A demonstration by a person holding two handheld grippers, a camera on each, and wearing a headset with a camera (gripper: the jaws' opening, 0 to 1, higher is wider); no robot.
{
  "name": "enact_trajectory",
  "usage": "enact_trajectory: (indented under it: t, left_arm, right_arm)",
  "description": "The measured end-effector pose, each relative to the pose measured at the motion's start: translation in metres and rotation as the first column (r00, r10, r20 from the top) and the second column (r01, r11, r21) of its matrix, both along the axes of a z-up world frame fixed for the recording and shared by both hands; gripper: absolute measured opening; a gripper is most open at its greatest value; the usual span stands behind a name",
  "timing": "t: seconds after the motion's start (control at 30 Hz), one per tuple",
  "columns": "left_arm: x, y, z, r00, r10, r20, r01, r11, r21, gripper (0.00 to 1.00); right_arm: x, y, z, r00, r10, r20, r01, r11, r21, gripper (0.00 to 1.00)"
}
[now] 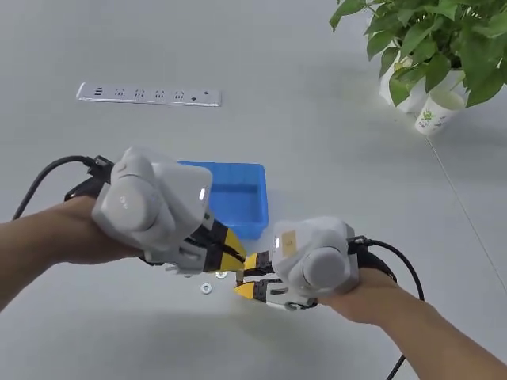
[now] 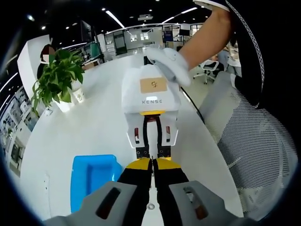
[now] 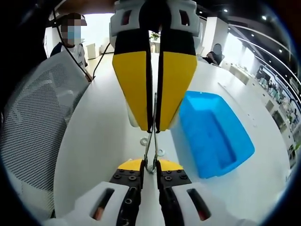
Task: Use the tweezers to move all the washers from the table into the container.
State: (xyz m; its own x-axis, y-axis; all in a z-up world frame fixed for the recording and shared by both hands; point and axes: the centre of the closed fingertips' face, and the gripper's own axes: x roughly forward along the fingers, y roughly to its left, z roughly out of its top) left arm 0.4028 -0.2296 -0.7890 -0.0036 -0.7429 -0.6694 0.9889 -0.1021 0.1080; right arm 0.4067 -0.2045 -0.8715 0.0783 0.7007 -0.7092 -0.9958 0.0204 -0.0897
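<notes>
The pale grey table carries a power strip at its far side and a potted plant at the far right corner. The blue container sits in the middle, just behind the two grippers, which meet nose to nose.

In the right gripper view, the left gripper comes in from above with its yellow pads closed to a thin slit on the tweezers. The right gripper has its own jaws drawn almost together on the lower end of the same tool. Both appear to be clamped on it at once (a handover or a re-grip, by my reading).

The washers are not yet moved. One washer and a second washer lie flat on the table right beneath the jaws, just in front of the container. No washers can be made out inside it.

The main risk is in the shared hold. If one gripper lets go before the other has a firm, square grip, the thin tweezers may swivel or drop between the pads. If both pull while clamped, the tool could twist or bend. A grip too near the tips would likely pinch the prongs shut and leave no opening to take a washer. The washers themselves are thin and flat on a smooth top, so a glancing prong may skid them away instead of lifting them.
</notes>
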Motion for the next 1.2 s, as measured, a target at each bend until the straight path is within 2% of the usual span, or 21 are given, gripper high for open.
enact_trajectory:
  t: [0.13, 0.27, 0.6, 0.87, 1.2]
  left_arm:
    - [0.0016, -0.0005, 0.0001, 1.000, 0.007, -0.006, -0.007, 1.000, -0.004, 0.05]
    - [0.0059, -0.0009, 0.0001, 0.999, 0.029, -0.026, -0.029, 0.999, -0.013, 0.05]
    - [0.0059, -0.0038, 0.0005, 0.999, 0.027, -0.032, -0.028, 0.999, -0.019, 0.05]
    - [0.0072, -0.0052, 0.0003, 0.999, 0.032, -0.041, -0.033, 0.999, -0.023, 0.06]
    - [0.0058, -0.0067, 0.0001, 0.998, 0.031, -0.047, -0.033, 0.999, -0.024, 0.05]
  right_arm:
    - [0.0001, 0.0000, -0.0002, 1.000, -0.001, -0.004, 0.001, 1.000, 0.000, 0.13]
    - [-0.0004, -0.0008, -0.0023, 1.000, -0.014, -0.024, 0.014, 1.000, -0.004, 0.15]
    - [0.0024, -0.0014, 0.0024, 0.999, -0.046, -0.027, 0.047, 0.999, 0.018, 0.13]
    - [0.0037, -0.0015, 0.0013, 0.994, -0.083, -0.067, 0.085, 0.996, 0.021, 0.13]
    - [0.0037, -0.0017, 0.0011, 0.991, -0.099, -0.090, 0.101, 0.995, 0.021, 0.11]
